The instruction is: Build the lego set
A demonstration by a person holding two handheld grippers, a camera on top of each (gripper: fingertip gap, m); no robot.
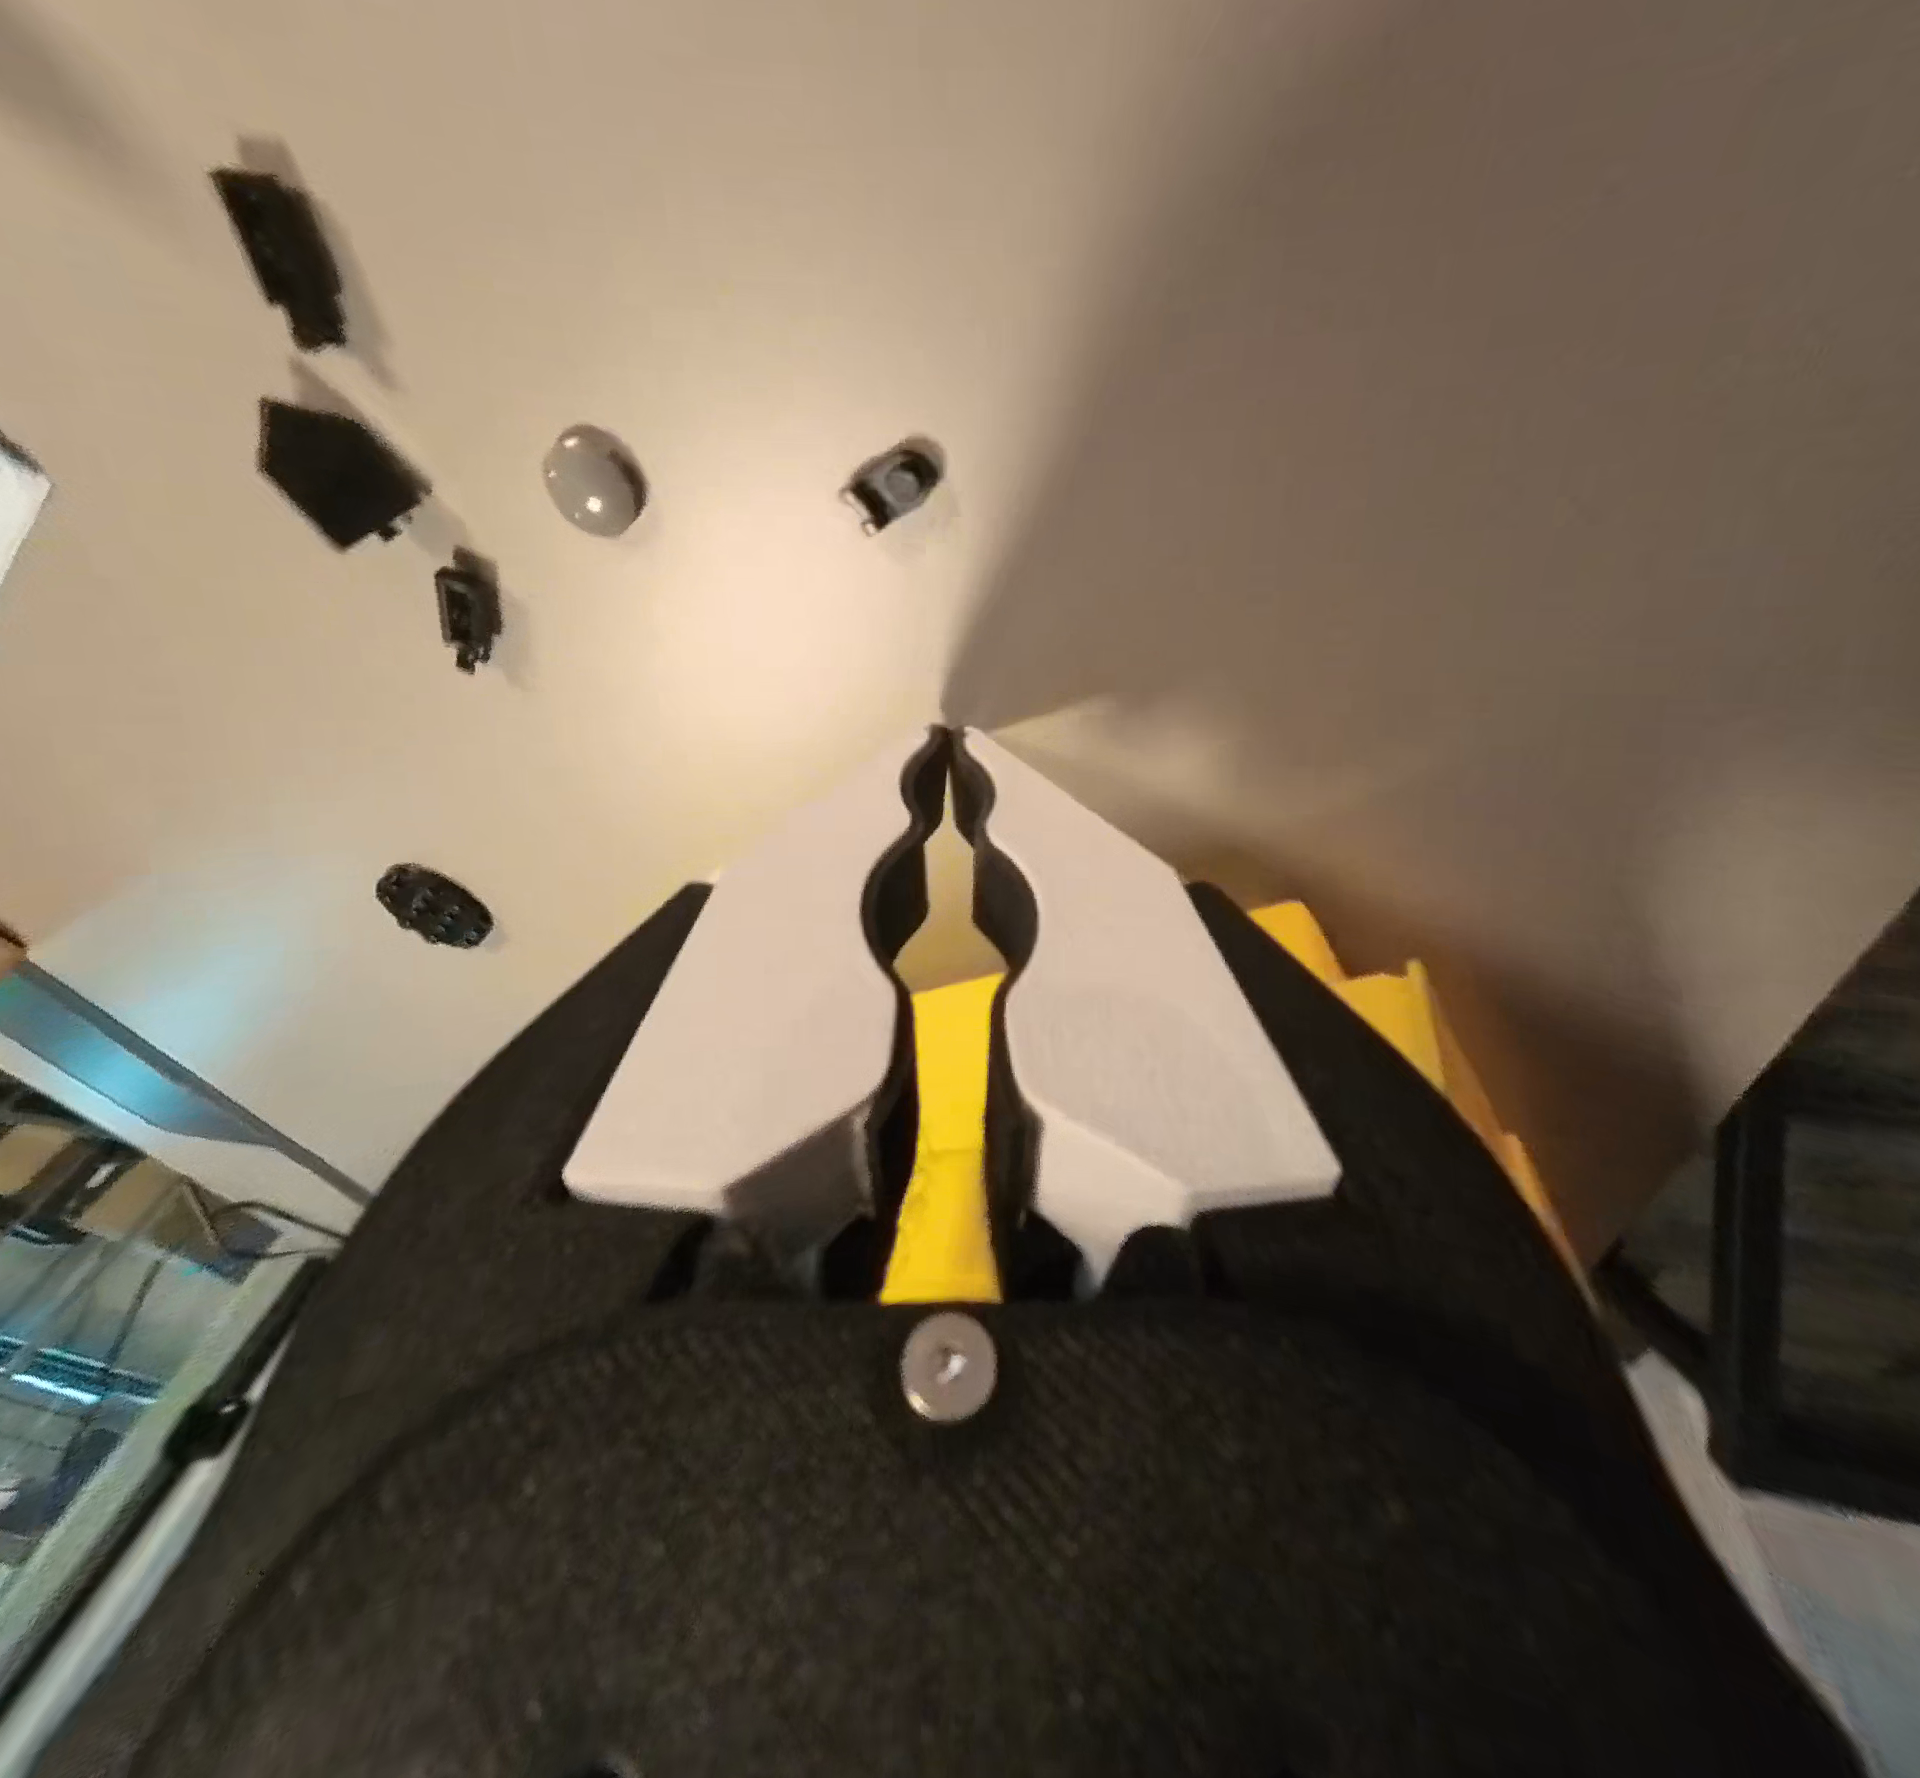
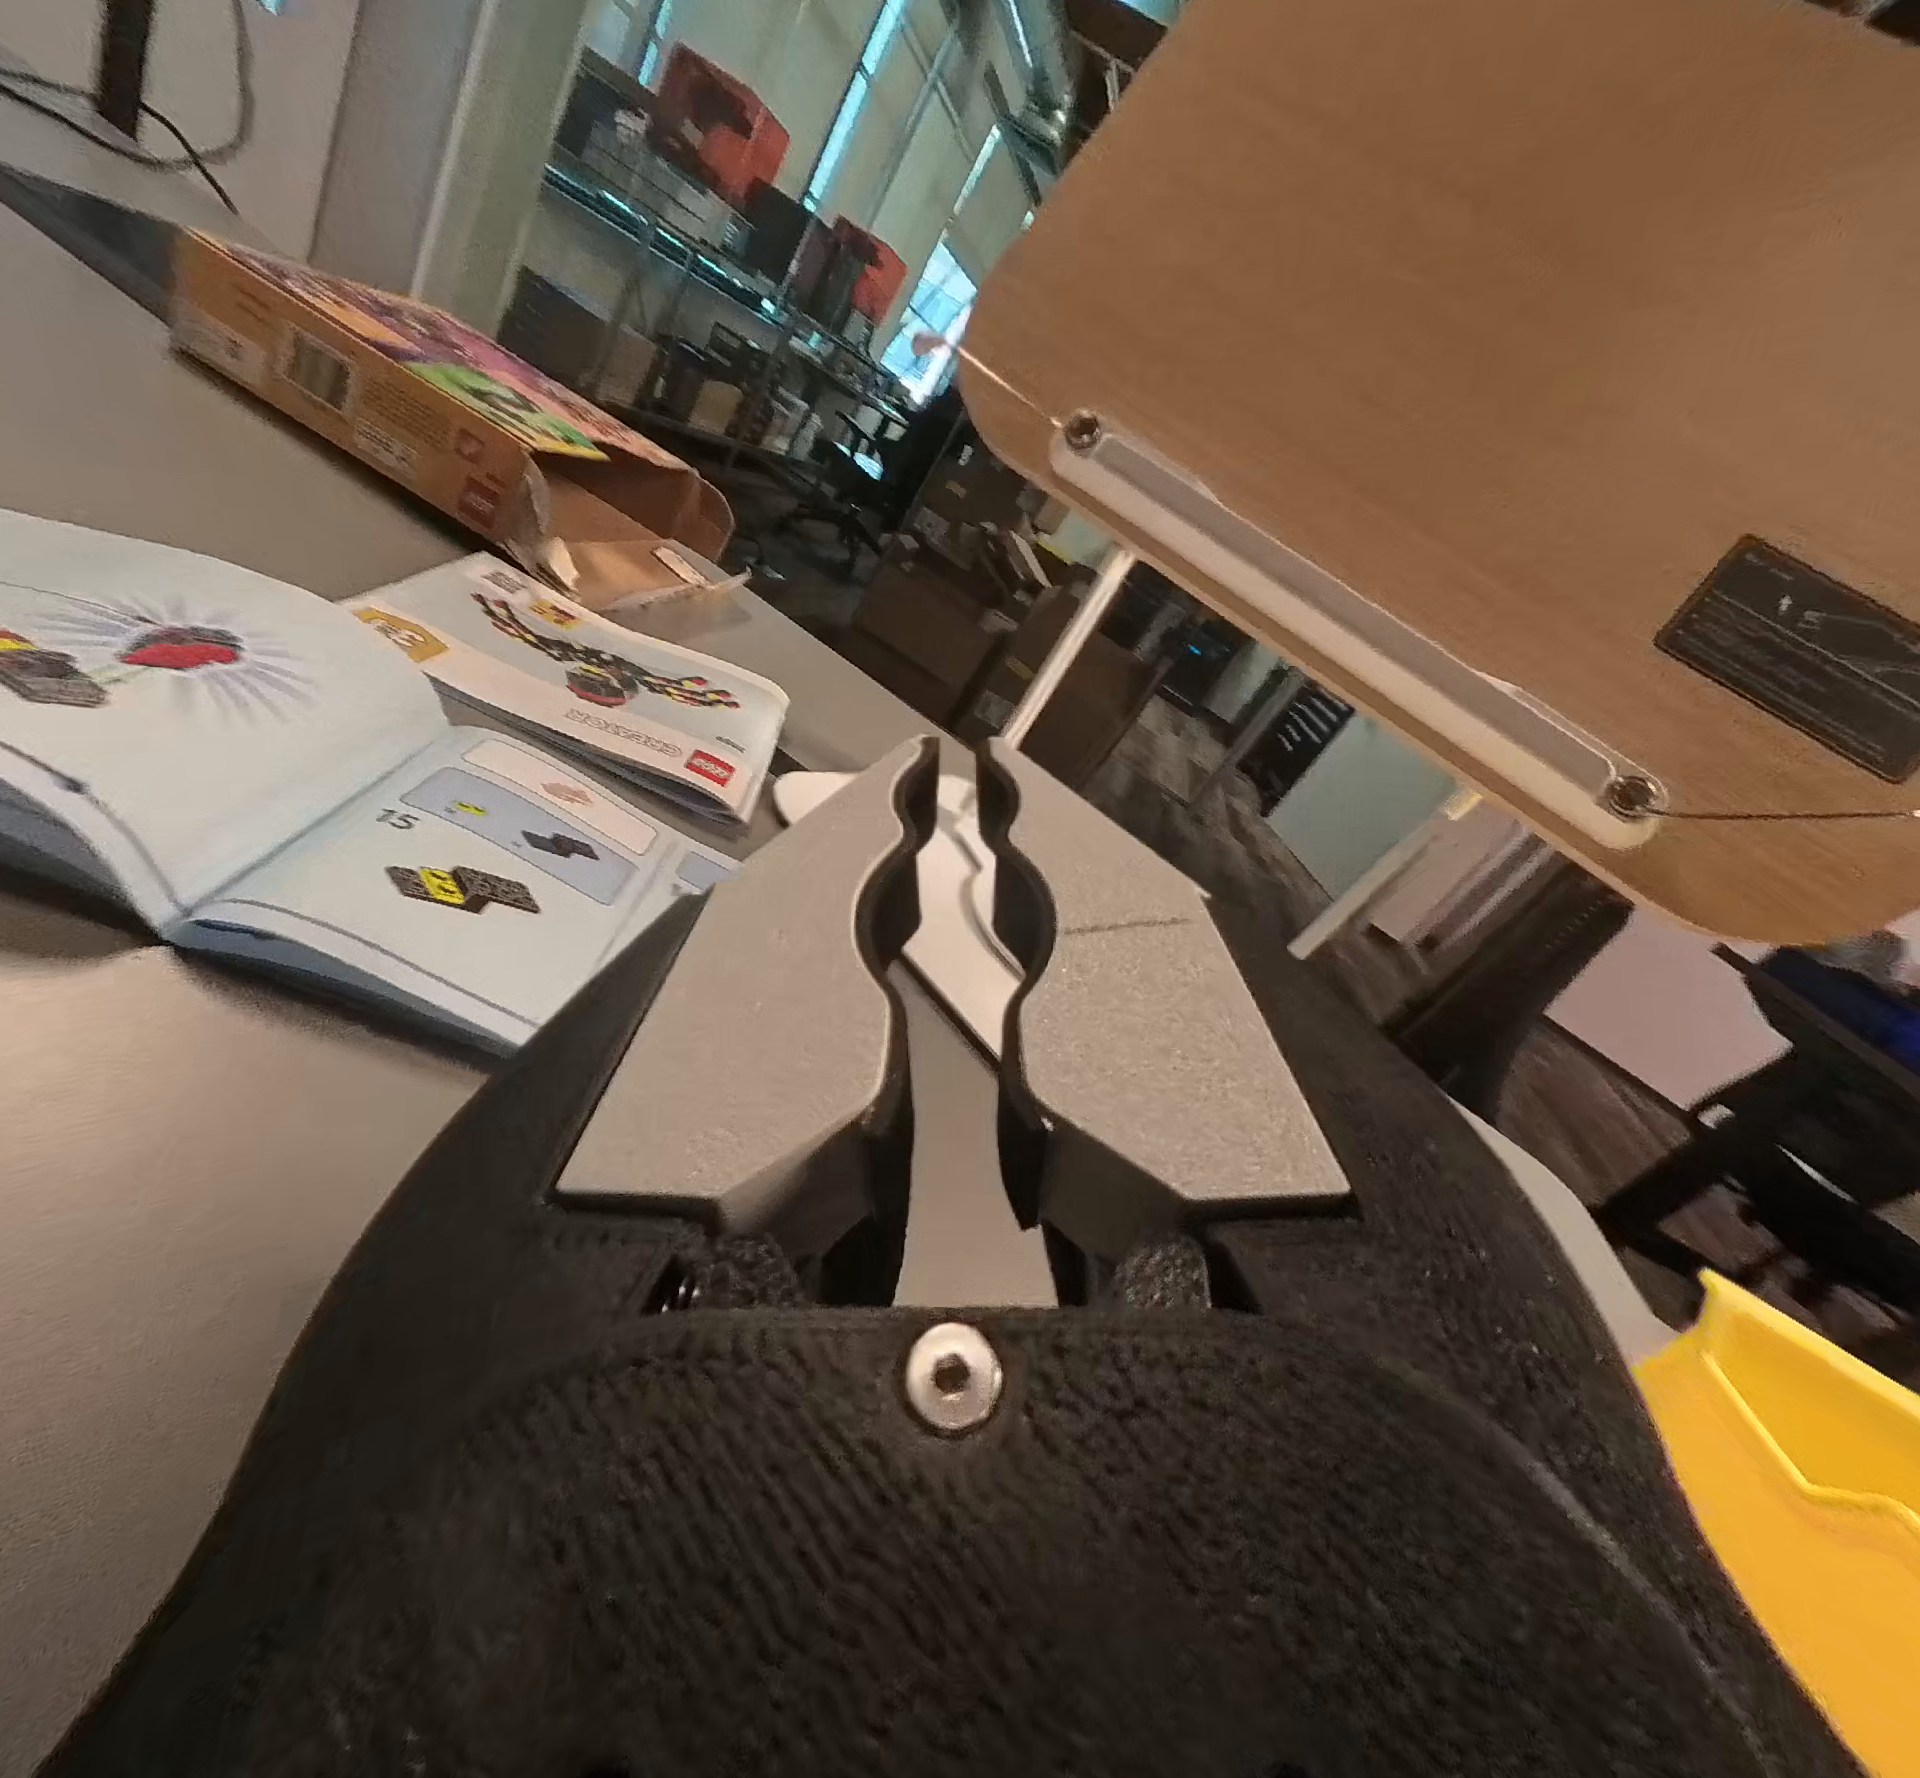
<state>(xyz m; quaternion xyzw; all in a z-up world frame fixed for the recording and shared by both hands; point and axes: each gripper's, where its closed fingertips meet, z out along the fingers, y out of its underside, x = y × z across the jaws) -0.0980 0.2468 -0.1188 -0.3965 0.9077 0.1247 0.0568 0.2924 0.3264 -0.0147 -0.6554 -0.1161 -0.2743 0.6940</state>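
In the left wrist view several loose Lego pieces lie on the pale table (image 1: 1039, 274): two black plates (image 1: 278, 258) (image 1: 338, 471), a small black piece (image 1: 468, 606), a grey dome (image 1: 592, 481), a small grey-and-black piece (image 1: 894, 481) and a black round piece (image 1: 434, 904). My left gripper (image 1: 948, 736) is shut with its tips touching, and nothing shows between them. It is above the table, to the right of and nearer than the pieces. My right gripper (image 2: 958, 764) stands slightly open with nothing between its tips, low over the table beside the open instruction booklet (image 2: 260, 793).
A second booklet (image 2: 582, 668) and the opened cardboard set box (image 2: 395, 378) lie beyond the open booklet. A wooden board (image 2: 1507, 326) hangs over the upper right. A yellow bin (image 2: 1808, 1520) sits at the lower right; yellow also shows under the left gripper (image 1: 1340, 959). Left tips to right tips: about 40 cm. From the left gripper's tips to the small grey-and-black piece (image 1: 894, 481) is close to 5 cm. Measured from the fingertips, the grey dome (image 1: 592, 481) is 7 cm or so from the left gripper and 35 cm from the right.
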